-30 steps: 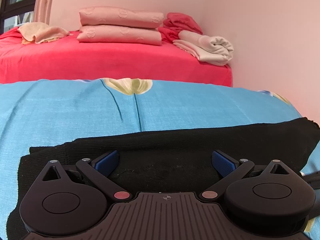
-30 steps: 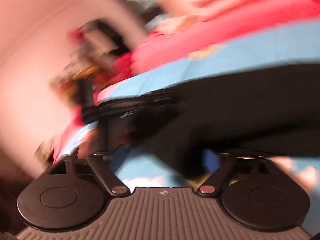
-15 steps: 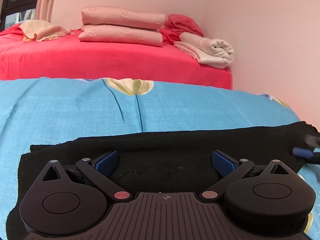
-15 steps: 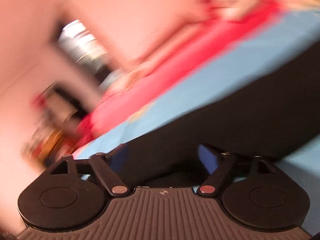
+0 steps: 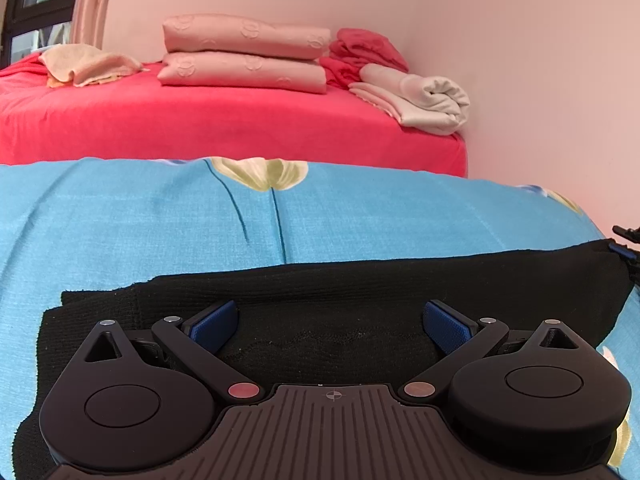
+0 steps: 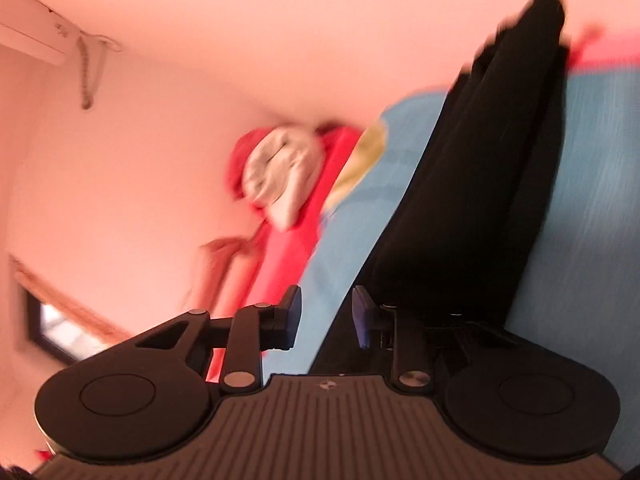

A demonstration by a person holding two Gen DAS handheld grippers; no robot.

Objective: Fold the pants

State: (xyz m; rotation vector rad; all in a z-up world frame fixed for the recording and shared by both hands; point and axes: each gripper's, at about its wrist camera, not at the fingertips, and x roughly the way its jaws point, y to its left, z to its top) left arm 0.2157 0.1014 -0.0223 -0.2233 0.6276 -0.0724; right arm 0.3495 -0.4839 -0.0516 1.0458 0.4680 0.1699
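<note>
Black pants point(image 5: 360, 292) lie stretched left to right across a blue flowered sheet point(image 5: 160, 216). My left gripper point(image 5: 330, 325) rests low over their left part, open, its blue pads point(image 5: 214, 322) wide apart with black cloth beneath. At the pants' right end one blue pad point(image 5: 619, 249) of the right gripper shows. In the right wrist view the picture is rolled and blurred. The pants point(image 6: 460, 208) run from the bottom centre to the top right. My right gripper point(image 6: 326, 314) is closing, and a narrow gap remains. The pants' edge and some blue sheet lie between the fingers.
Behind the blue sheet stands a red bed point(image 5: 200, 120) with two folded pink blankets point(image 5: 244, 56), a rolled white towel point(image 5: 424, 98) and a beige cloth point(image 5: 88, 65). A pink wall point(image 5: 540, 80) runs along the right. An air conditioner point(image 6: 28, 34) hangs high on the wall.
The right gripper swept along the pants, rolled over and narrowed its jaws. Its tip came into the left wrist view at the pants' right end. The left gripper stayed still.
</note>
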